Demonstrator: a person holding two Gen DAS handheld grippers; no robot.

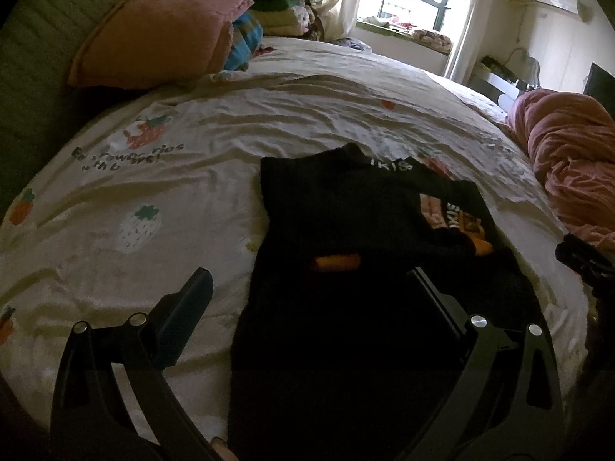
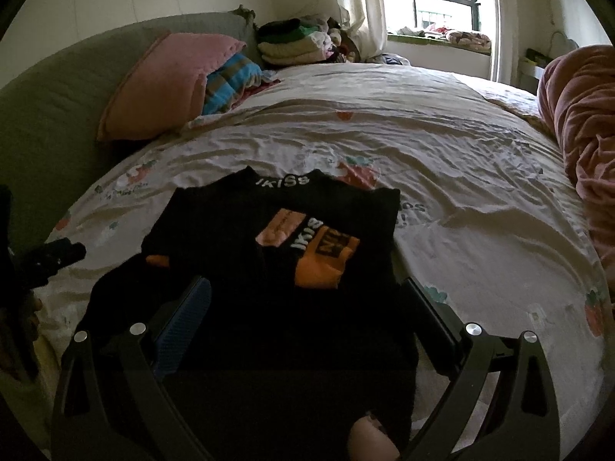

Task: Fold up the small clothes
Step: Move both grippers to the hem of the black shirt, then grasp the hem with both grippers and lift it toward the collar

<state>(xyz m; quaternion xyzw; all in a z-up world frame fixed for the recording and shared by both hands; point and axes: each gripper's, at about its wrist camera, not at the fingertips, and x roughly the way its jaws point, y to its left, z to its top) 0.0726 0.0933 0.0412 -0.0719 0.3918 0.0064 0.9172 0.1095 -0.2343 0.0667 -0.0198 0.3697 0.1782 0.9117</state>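
A small black sweater (image 1: 346, 230) with orange and pink patches and white lettering lies flat on the bed, partly folded, its collar pointing away. It also shows in the right wrist view (image 2: 276, 253). My left gripper (image 1: 311, 288) is open and empty, low over the sweater's near left part. My right gripper (image 2: 307, 296) is open and empty, its jaws wide on either side of the sweater's near hem. The right gripper's tip shows at the right edge of the left wrist view (image 1: 584, 257). The left gripper's tip shows at the left of the right wrist view (image 2: 57, 253).
The bed has a cream strawberry-print sheet (image 1: 192, 176). A pink pillow (image 1: 161, 30) and a striped blanket (image 2: 230, 77) lie at the head. A pink duvet (image 2: 584, 134) is bunched at the right. Folded clothes (image 2: 292, 42) are stacked by the window.
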